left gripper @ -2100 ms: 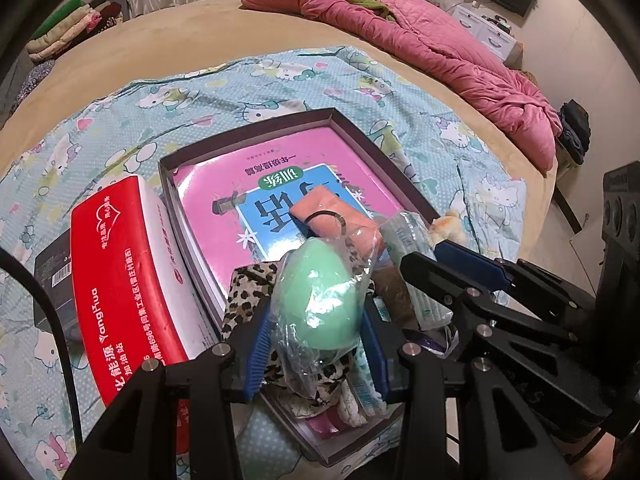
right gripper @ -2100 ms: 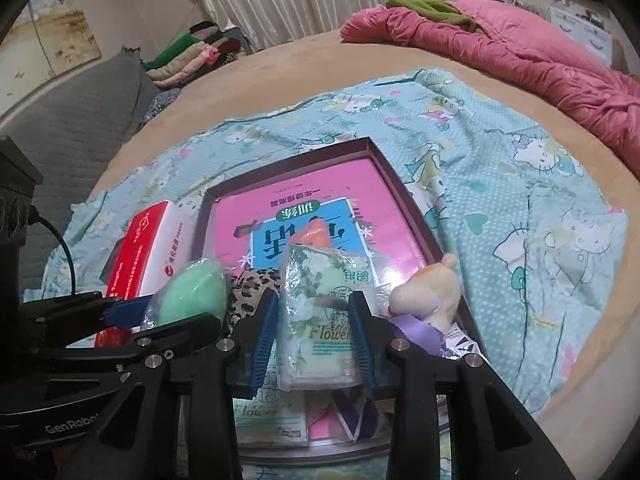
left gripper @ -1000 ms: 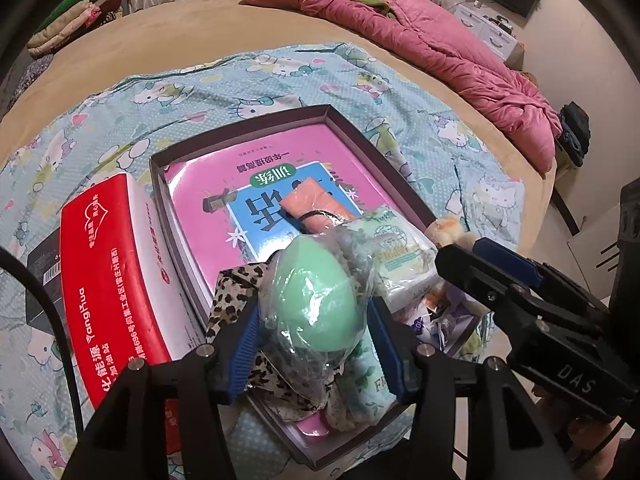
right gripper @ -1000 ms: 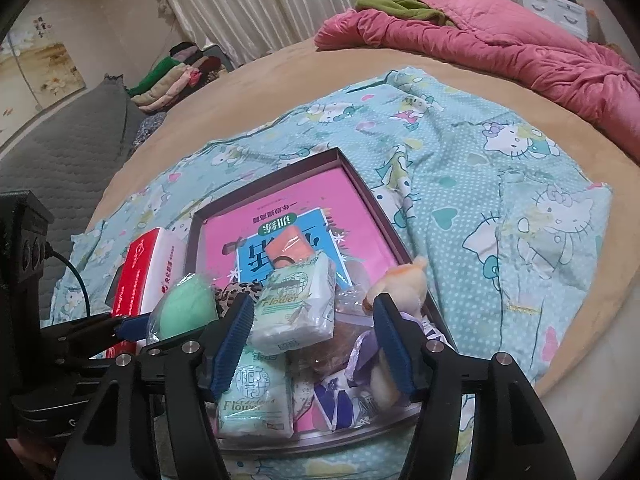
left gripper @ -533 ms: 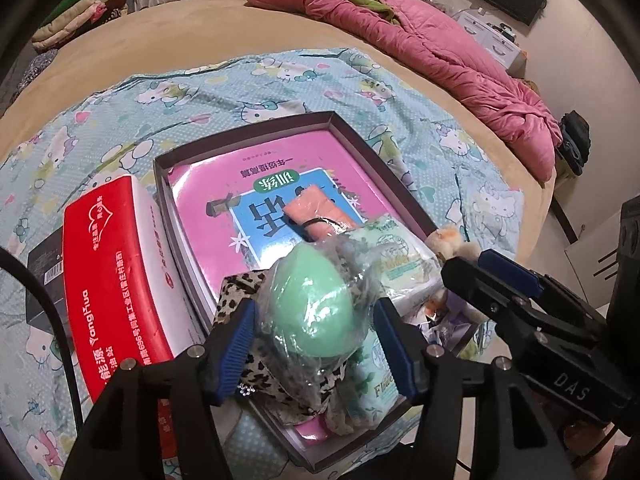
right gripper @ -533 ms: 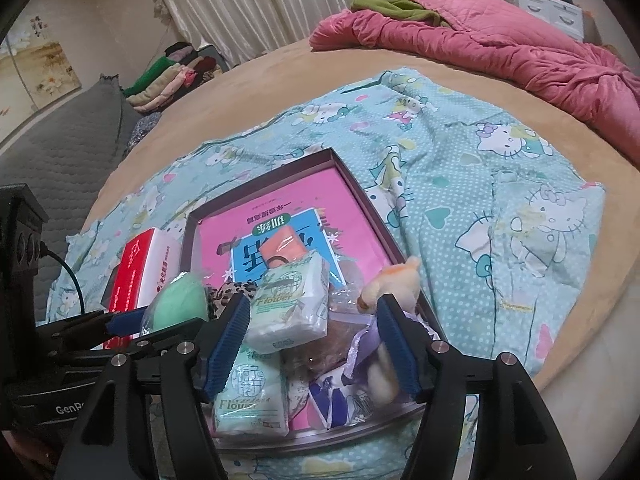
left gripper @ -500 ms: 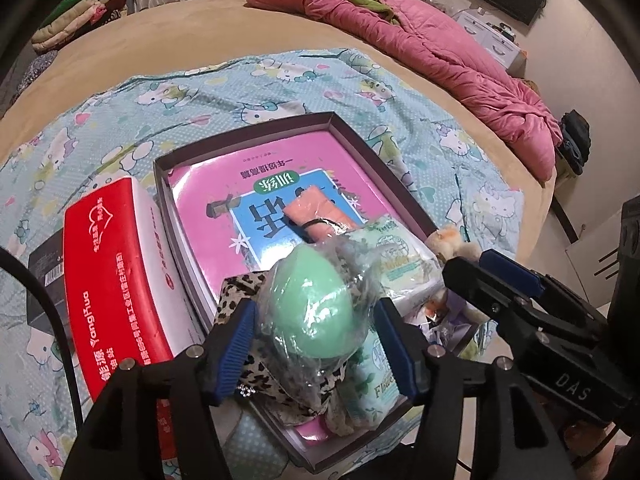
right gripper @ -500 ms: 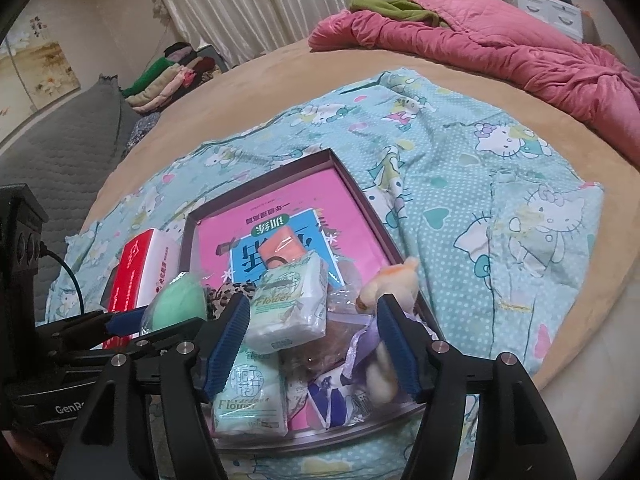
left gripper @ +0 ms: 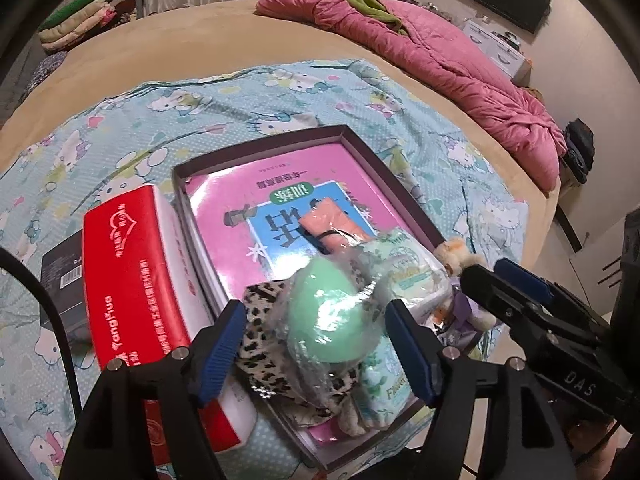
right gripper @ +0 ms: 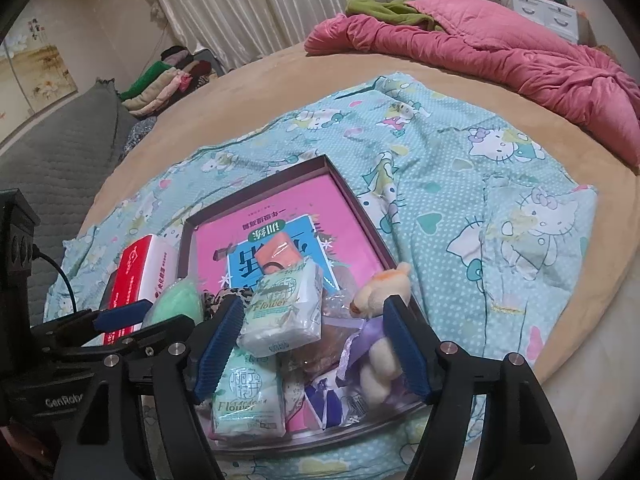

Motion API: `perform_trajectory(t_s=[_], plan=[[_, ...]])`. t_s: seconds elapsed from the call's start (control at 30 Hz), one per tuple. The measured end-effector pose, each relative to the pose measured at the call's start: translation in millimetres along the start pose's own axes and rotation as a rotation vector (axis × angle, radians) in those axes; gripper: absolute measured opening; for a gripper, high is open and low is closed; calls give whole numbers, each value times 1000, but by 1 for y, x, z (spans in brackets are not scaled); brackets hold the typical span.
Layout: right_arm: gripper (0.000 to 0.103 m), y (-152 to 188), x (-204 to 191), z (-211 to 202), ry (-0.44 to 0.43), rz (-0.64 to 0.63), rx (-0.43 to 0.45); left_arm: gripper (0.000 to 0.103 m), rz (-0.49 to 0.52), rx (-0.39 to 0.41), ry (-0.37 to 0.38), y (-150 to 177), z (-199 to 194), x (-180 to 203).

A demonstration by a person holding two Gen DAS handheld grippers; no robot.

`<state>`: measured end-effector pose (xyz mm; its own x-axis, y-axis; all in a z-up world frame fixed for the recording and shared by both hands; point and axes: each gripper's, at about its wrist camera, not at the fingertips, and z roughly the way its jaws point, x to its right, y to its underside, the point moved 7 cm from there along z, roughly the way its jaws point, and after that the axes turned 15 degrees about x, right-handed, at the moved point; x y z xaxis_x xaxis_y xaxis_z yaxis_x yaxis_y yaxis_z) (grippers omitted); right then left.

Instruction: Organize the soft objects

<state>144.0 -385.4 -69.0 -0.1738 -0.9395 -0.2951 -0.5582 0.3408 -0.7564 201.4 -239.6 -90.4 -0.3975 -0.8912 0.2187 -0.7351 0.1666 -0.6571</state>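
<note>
Bed (right gripper: 280, 92); tray (right gripper: 352, 200) w/ tissue packs (right gripper: 286, 312)

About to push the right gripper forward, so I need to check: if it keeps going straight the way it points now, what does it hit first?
Most likely the upper Flower tissue pack, lying loose between the open right gripper, with the plush toy beside it. Depth is hard to judge.

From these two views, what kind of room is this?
Most likely a bedroom: a large bed with a pink quilt, folded clothes stacked beside it, and curtains behind.
</note>
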Motion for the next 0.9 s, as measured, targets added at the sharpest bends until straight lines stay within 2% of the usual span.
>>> perform_trajectory(t_s=[0.53,0.9], plan=[[76,-6,-9,-13,13,-27,19,73,1,56,-2,-11,-30,-1],[80,-13,-27,-47,36,-84,82,78,12,103,-75,-5,-73,-10]])
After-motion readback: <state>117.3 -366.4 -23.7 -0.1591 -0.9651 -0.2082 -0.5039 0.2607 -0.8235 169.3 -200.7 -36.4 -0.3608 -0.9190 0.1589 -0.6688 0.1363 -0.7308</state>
